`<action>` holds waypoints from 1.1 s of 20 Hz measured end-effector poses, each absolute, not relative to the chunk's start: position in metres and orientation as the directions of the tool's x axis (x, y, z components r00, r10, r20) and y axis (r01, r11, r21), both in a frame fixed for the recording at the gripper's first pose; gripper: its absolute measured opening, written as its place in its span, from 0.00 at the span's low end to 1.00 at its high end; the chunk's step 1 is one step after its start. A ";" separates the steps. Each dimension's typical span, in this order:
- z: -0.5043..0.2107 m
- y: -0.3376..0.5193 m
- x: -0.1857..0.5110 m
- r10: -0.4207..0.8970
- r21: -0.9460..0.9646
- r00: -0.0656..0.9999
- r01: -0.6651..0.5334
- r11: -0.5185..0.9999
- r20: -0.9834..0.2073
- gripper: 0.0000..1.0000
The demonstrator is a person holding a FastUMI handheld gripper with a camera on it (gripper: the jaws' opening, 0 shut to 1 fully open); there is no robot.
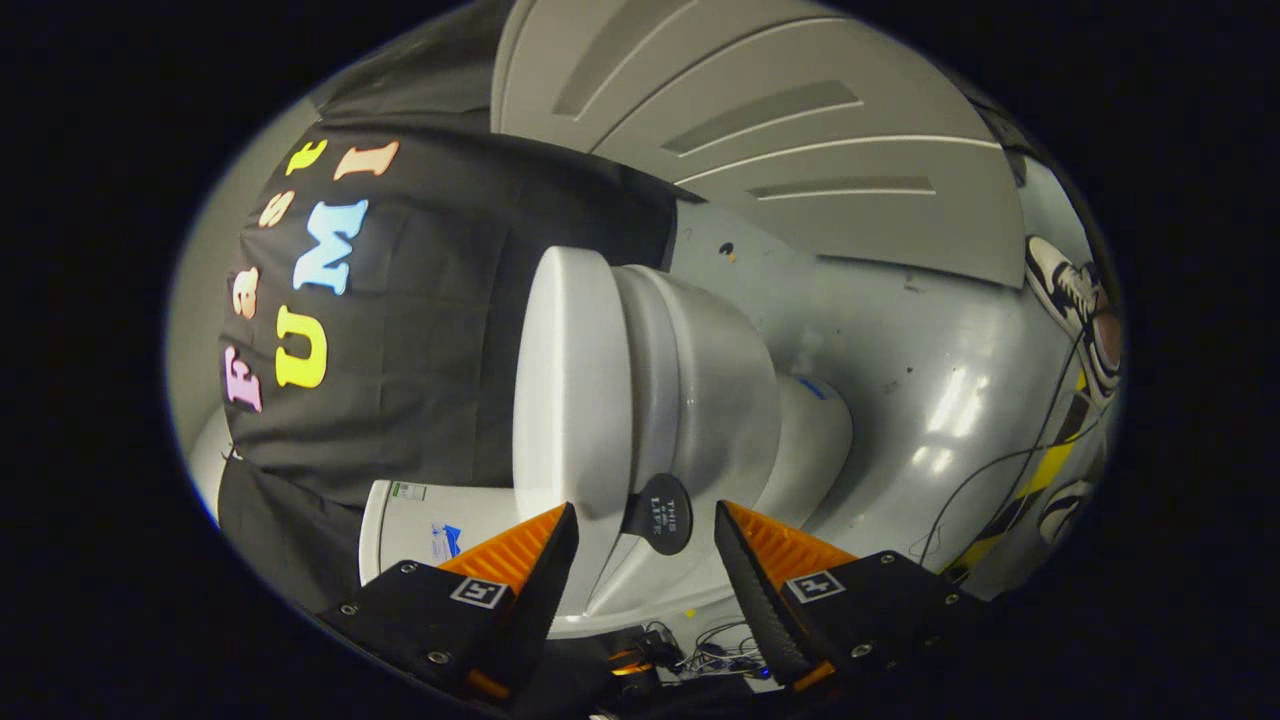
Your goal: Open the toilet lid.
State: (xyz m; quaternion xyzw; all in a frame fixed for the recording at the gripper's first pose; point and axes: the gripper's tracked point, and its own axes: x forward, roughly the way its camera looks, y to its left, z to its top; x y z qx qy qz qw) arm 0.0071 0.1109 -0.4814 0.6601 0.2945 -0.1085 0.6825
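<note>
The view is rolled on its side. A white toilet (700, 370) stands on the grey floor, its lid (570, 380) lying flat down on the bowl and facing the black cloth wall. A round black tab (660, 512) sticks out at the lid's edge near the seam with the bowl. My gripper (645, 525) is open, and the tab sits in the gap between the two fingertips, touching neither. The white tank (430, 530) shows just beyond the finger on the lid's side.
Grey floor (900, 330) stretches past the bowl, with thin cables (1000, 470), yellow-black tape (1050, 470) and a person's shoe (1065, 285) at its far side. A white slatted panel (800, 130) stands behind. Loose wires and small electronics (690, 655) lie under the fingers.
</note>
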 end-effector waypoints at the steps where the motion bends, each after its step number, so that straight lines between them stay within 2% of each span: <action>1: -0.481 0.113 0.011 0.235 0.843 0.810 0.529 0.101 -0.537 0.81; 2: -0.481 0.109 0.013 0.228 0.851 0.821 0.517 0.095 -0.524 0.78; 4: -0.477 0.103 0.016 0.219 0.863 0.835 0.499 0.082 -0.504 0.62; 5: -0.483 0.103 0.016 0.215 0.856 0.829 0.510 0.087 -0.516 0.50; 8: -0.491 0.101 0.017 0.207 0.840 0.816 0.537 0.077 -0.540 0.30; 9: -0.490 0.100 0.017 0.202 0.842 0.819 0.534 0.075 -0.537 0.18; 14: -0.486 0.098 0.017 0.195 0.854 0.833 0.515 0.074 -0.518 0.11; 17: -0.483 0.100 0.017 0.201 0.863 0.840 0.499 0.076 -0.504 0.01; 22: -0.477 0.100 0.018 0.200 0.850 0.827 0.512 0.120 -0.526 0.00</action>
